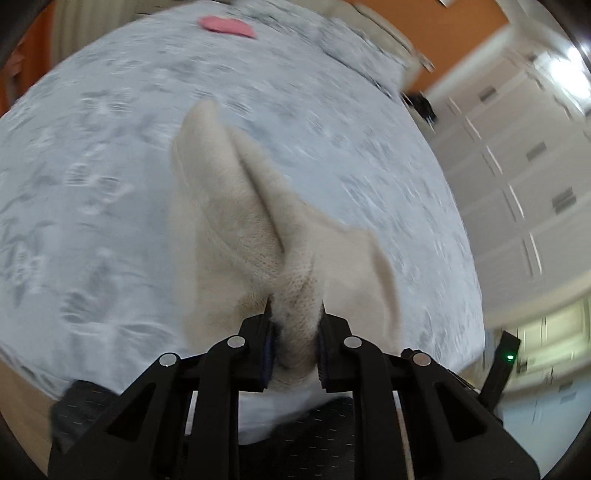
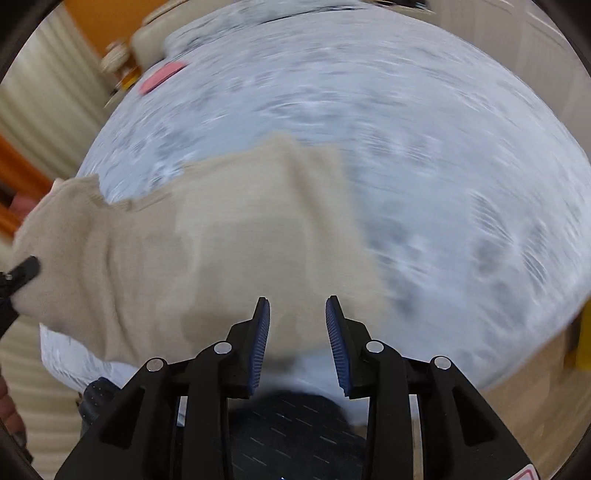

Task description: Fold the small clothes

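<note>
A cream knitted garment [image 1: 243, 229] hangs bunched from my left gripper [image 1: 295, 310], which is shut on a fold of it above the bed. In the right wrist view the same garment [image 2: 207, 251] spreads wide over the bed, lifted at its left end where the tip of the left gripper [image 2: 22, 273] pinches it. My right gripper [image 2: 297, 306] is open, its blue pads apart, just above the garment's near edge and holding nothing.
The bed has a pale grey-blue floral cover [image 1: 92, 147]. A pink cloth [image 1: 227, 26] lies at the far side, also seen in the right wrist view [image 2: 162, 75]. White wardrobe doors [image 1: 517, 166] stand to the right. A beige headboard [image 2: 147, 33] is at the back.
</note>
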`<state>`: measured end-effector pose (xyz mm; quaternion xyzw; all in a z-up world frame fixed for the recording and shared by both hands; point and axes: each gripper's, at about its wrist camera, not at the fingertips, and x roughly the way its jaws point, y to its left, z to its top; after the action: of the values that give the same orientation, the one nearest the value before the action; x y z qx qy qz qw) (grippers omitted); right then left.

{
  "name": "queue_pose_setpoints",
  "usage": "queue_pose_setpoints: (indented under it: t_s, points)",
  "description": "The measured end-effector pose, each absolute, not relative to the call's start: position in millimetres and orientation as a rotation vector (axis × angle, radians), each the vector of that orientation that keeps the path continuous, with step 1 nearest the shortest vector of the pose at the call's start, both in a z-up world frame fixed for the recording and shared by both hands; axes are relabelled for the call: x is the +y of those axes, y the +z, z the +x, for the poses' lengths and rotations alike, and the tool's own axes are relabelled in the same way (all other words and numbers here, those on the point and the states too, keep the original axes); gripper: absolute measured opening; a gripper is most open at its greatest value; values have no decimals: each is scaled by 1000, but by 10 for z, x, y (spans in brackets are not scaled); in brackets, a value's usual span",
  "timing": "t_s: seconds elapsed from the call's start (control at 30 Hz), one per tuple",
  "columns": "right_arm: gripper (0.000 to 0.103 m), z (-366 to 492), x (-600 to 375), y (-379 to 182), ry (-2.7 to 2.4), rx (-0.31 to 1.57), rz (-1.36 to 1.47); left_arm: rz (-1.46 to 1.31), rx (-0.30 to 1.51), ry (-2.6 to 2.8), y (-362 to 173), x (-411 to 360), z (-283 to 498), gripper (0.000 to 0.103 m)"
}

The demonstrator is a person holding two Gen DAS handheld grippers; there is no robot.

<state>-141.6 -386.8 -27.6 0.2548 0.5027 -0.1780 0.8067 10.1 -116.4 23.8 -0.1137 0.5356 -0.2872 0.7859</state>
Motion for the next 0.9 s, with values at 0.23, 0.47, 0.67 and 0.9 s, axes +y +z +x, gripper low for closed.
queue_pose_setpoints:
  t_s: [0.23,0.47,0.67,0.9]
  points:
    - [36,-1839,-4172,-450,-406,1091,627,0,1320,-677,-583,-2183,-423,16]
    - [77,-1504,-3848,-190,-205,1026,622,-148,1244,-656,-262,-1472,-553,55]
    - [83,-773,-3472,-414,-25,1104,696,-119,1086,-545,191,-692,-593,65]
    - [83,-354,-3216,-849,-27,1233,858,-154,1048,-491,276,-171,-767,68]
